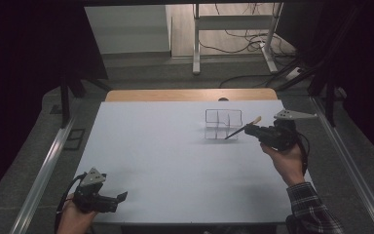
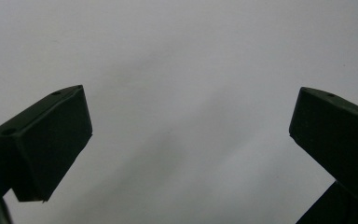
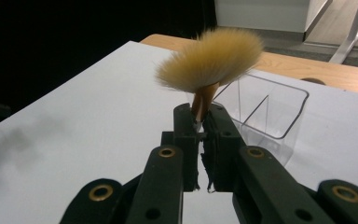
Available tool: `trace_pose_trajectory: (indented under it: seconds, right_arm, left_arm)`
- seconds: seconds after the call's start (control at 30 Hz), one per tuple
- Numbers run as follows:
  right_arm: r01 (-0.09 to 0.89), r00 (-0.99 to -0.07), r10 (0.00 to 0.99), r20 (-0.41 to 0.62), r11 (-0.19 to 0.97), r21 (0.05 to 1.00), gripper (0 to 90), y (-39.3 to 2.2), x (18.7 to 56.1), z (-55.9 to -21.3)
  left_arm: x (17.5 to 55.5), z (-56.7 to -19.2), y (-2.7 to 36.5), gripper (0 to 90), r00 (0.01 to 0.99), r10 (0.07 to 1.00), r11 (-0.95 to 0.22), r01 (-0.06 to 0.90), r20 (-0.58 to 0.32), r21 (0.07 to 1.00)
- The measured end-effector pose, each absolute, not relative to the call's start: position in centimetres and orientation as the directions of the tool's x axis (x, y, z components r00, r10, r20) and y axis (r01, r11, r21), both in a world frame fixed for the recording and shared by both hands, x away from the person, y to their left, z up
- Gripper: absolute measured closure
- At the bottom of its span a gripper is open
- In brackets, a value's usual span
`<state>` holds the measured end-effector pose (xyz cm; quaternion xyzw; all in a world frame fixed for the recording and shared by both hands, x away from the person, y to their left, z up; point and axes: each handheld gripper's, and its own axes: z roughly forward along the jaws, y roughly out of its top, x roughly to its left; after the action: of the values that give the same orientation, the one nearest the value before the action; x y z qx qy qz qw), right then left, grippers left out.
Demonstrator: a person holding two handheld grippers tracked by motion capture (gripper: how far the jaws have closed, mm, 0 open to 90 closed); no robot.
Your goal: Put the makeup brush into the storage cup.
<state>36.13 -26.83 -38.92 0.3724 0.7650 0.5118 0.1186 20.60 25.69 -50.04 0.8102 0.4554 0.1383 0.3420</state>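
Note:
A makeup brush (image 1: 241, 128) with a dark handle and tan bristles is clamped in my right gripper (image 1: 250, 129), which is shut on it just below the bristles. The handle's tip slants down into the front of a clear divided organizer (image 1: 223, 124). In the right gripper view the fluffy bristles (image 3: 212, 58) fan out above the closed right gripper (image 3: 199, 114), with the organizer (image 3: 270, 112) just behind. My left gripper (image 1: 121, 197) rests near the table's front left corner. In the left gripper view the left gripper (image 2: 189, 135) is open, with bare tabletop between its jaws.
The white tabletop (image 1: 165, 156) has a wooden strip (image 1: 190, 94) along its far edge. Beyond it stand a white desk frame (image 1: 233, 34) and loose cables (image 1: 253, 44) on the floor. Metal rails (image 1: 44, 170) run along both sides of the table.

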Motion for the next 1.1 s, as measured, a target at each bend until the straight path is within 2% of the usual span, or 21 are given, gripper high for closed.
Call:
trace_pose_trajectory:
  seconds: [1.1]
  right_arm:
    - [0.434,-0.619,0.767,0.169,0.154,0.888,84.6,-28.3,39.9,-37.1]
  left_arm:
    - [20.0,-50.3,26.1,0.0,0.543,0.835,-0.355,0.65,-0.085,0.672]
